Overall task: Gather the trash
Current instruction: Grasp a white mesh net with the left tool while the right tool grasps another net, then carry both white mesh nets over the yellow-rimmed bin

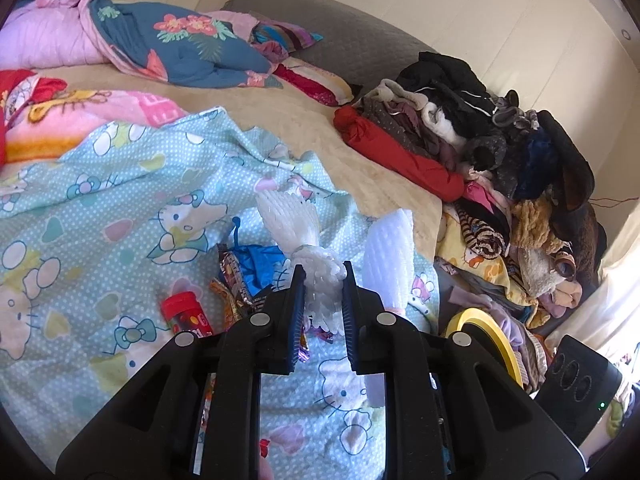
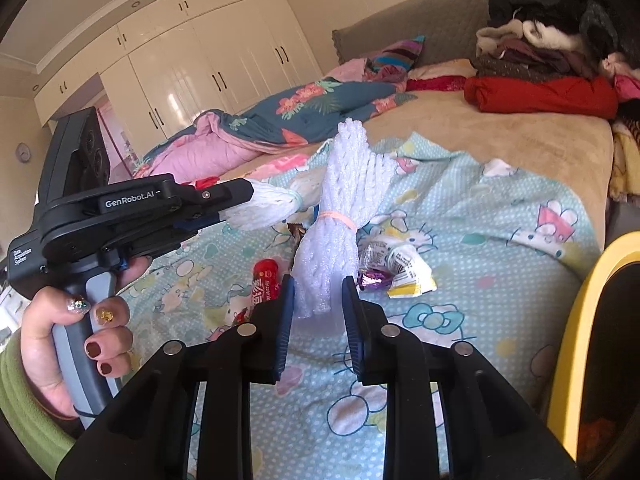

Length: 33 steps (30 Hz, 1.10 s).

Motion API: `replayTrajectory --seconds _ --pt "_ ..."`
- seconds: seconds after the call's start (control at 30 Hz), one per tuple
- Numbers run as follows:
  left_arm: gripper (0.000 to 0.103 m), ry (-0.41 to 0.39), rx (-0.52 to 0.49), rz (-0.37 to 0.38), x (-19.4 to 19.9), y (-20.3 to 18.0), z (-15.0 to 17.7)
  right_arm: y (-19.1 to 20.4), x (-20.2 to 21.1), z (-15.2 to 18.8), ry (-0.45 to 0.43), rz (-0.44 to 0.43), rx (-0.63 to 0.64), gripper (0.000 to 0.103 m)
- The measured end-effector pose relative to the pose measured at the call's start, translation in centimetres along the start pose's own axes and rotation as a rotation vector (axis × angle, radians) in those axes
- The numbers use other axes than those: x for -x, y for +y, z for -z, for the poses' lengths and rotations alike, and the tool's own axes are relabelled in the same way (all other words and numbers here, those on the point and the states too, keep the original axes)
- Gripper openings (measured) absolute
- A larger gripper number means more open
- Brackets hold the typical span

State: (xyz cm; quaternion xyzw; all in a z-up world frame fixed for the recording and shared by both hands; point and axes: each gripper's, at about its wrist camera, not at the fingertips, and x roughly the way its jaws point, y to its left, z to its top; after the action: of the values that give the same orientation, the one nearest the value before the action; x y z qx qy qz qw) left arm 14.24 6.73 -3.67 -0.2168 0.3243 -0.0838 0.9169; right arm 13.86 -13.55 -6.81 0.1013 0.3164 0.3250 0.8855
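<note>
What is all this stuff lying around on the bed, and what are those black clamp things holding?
foam net bundles: two, white, each banded at the middle, one in each gripper
red can: one, on the Hello Kitty sheet, left of the wrappers
blue wrapper: one, on the sheet beside brown snack wrappers
purple candy wrapper: one, on the sheet next to a white and yellow packet
Hello Kitty sheet: one, light blue, spread over the bed
clothes pile: one heap, black, red, grey and tan, along the bed's far side
floral quilt: one, blue and pink, near the headboard
yellow-rimmed bin: one, by the bed's edge
wardrobe: cream doors, behind the bed
left gripper: black, shut on a bundle
right gripper: black, shut on the other bundle
hand: one, holding the left gripper's handle
</note>
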Motion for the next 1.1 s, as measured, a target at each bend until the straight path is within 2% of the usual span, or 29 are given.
replayTrajectory --seconds 0.53,1.1 --pt "0.012 -0.021 -0.054 0.036 1.1 -3.0 -0.1 -0.8 3.8 -0.6 -0.065 0.052 -0.008 0.024" --pt "0.012 -0.001 -0.126 0.088 1.1 -6.7 0.9 -3.9 7.5 -0.9 -0.11 0.134 -0.051 0.024"
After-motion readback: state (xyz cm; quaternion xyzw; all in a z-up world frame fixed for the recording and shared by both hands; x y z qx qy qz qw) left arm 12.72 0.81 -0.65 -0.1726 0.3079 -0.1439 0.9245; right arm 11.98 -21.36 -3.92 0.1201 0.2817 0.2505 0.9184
